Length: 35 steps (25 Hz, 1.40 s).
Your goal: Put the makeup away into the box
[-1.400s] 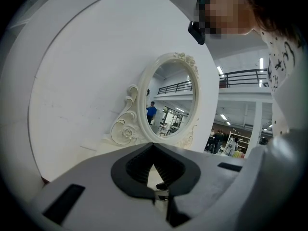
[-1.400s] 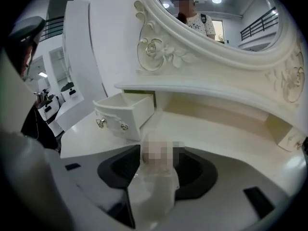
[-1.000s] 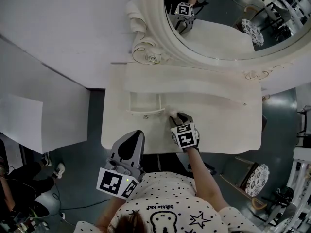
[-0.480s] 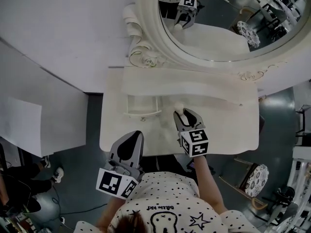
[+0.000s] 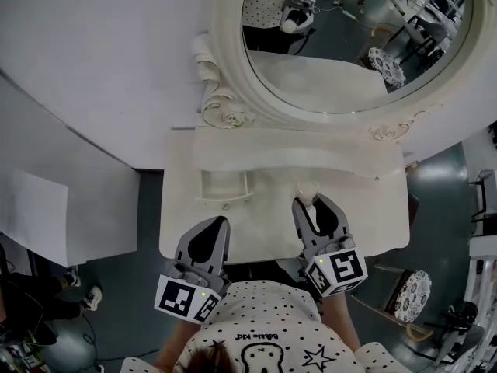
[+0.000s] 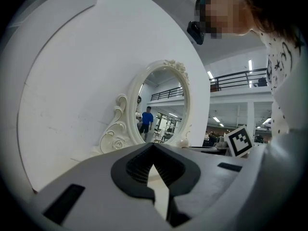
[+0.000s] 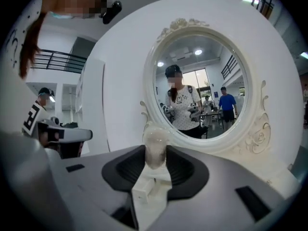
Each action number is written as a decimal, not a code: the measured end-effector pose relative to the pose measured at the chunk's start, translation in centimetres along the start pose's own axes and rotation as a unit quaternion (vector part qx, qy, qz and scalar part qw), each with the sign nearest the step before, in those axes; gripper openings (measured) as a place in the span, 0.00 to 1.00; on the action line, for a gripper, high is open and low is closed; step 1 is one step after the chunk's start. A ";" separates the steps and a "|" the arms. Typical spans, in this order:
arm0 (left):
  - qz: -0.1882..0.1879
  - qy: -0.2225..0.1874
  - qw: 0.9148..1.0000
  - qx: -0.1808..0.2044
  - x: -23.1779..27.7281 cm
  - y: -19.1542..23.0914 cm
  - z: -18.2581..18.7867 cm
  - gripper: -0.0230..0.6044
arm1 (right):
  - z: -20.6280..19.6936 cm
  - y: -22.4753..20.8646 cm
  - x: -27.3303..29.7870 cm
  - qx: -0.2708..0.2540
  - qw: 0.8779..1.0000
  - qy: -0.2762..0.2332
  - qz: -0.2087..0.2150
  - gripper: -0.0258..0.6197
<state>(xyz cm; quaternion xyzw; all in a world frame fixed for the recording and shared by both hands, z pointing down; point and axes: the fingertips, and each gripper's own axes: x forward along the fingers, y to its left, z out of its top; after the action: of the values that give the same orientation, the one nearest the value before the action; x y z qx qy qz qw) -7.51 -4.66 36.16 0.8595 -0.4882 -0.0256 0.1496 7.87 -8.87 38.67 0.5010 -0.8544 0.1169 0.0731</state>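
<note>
In the head view, your right hand-held gripper [image 5: 314,202] is clamped on a small pale makeup bottle [image 5: 305,190] over the tabletop [image 5: 365,208], well to the right of the open white box [image 5: 226,199]; the bottle's lower part is hidden between the jaws; your left hand-held gripper [image 5: 216,225] hangs at the tabletop's near edge, below the box in the picture, jaws together; the oval mirror [image 5: 349,45] is cut off at the top. In the left gripper view, the tips meet with nothing between them. In the right gripper view, the pads pinch the bottle upright, its cloudy rounded cap standing above them; a pale block [image 7: 146,192] lower in the gap is too unclear to name.
</note>
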 end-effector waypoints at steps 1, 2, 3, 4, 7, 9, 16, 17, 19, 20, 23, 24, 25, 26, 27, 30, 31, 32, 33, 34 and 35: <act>-0.001 -0.003 1.000 0.002 0.0 0.0 0.2 0.03 | 0.6 0.1 -0.7 -0.002 1.000 -0.007 0.000 0.26; -0.001 -0.006 1.000 0.004 0.1 0.0 0.4 0.03 | 1.1 0.3 -1.4 -0.004 1.000 -0.012 -0.001 0.26; -0.002 -0.008 1.000 0.006 0.1 0.1 0.5 0.03 | 1.5 0.4 -2.1 -0.005 1.000 -0.016 -0.003 0.26; -0.002 -0.010 1.000 0.008 0.2 0.2 0.6 0.03 | 1.7 0.4 -2.6 -0.007 1.000 -0.019 -0.006 0.26; -0.003 -0.014 1.000 0.011 0.3 0.2 0.9 0.03 | 2.2 0.4 -3.7 -0.009 1.000 -0.025 -0.016 0.26; -0.004 -0.016 1.000 0.012 0.4 0.2 1.0 0.03 | 2.6 0.4 -3.9 -0.010 0.999 -0.030 -0.018 0.26; -0.002 -0.022 1.000 0.016 0.6 0.9 1.5 0.03 | 4.1 1.4 -1.4 -0.033 0.999 -0.038 0.009 0.26; 0.000 -0.023 1.000 0.016 0.6 1.1 1.6 0.03 | 4.2 1.7 -0.7 -0.035 0.999 -0.036 0.016 0.26; 0.006 -0.024 1.000 0.015 0.5 1.7 1.6 0.03 | 4.3 2.5 1.1 -0.039 0.998 -0.030 0.032 0.26; 0.010 -0.024 1.000 0.014 0.5 2.0 1.7 0.03 | 4.2 3.1 2.2 -0.041 0.998 -0.027 0.043 0.26; 0.022 -0.025 0.999 0.012 0.1 2.9 1.6 0.03 | 3.3 5.1 5.3 -0.049 0.995 -0.010 0.081 0.26; 0.028 -0.025 0.999 0.010 0.0 3.2 1.6 0.03 | 2.7 5.7 6.3 -0.050 0.994 -0.002 0.094 0.26; 0.033 -0.025 0.999 0.009 -0.1 3.6 1.6 0.03 | 2.0 6.3 7.3 -0.049 0.993 0.007 0.106 0.26; 0.040 -0.025 0.999 0.008 -0.3 4.0 1.6 0.03 | 1.3 6.9 8.3 -0.048 0.992 0.017 0.115 0.26; 0.046 -0.024 0.999 0.006 -0.4 4.4 1.6 0.03 | 0.5 7.4 9.2 -0.048 0.991 0.028 0.123 0.26; 0.061 -0.023 0.998 0.003 -0.7 5.6 1.6 0.03 | -2.1 8.3 11.7 -0.055 0.987 0.061 0.137 0.26; 0.064 -0.023 0.998 0.002 -0.8 6.0 1.7 0.03 | -2.9 8.5 12.4 -0.057 0.986 0.072 0.140 0.26; 0.067 -0.023 0.997 0.001 -0.8 6.3 1.7 0.03 | -3.6 8.6 13.0 -0.058 0.985 0.082 0.142 0.26; 0.069 -0.023 0.997 0.000 -0.8 6.5 1.8 0.03 | -4.4 8.7 13.5 -0.059 0.984 0.092 0.143 0.26; 0.071 -0.023 0.997 -0.001 -0.7 6.8 1.8 0.03 | -5.1 8.7 13.9 -0.060 0.982 0.102 0.144 0.26; 0.073 -0.022 0.997 -0.002 -0.7 6.9 1.8 0.03 | -5.8 8.8 14.3 -0.060 0.981 0.111 0.145 0.26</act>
<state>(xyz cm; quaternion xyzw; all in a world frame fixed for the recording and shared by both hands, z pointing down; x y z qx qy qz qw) -14.01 -7.77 36.32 0.8204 -0.5527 -0.0348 0.1421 -6.71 -15.14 46.62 0.3503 -0.9101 0.1299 0.1795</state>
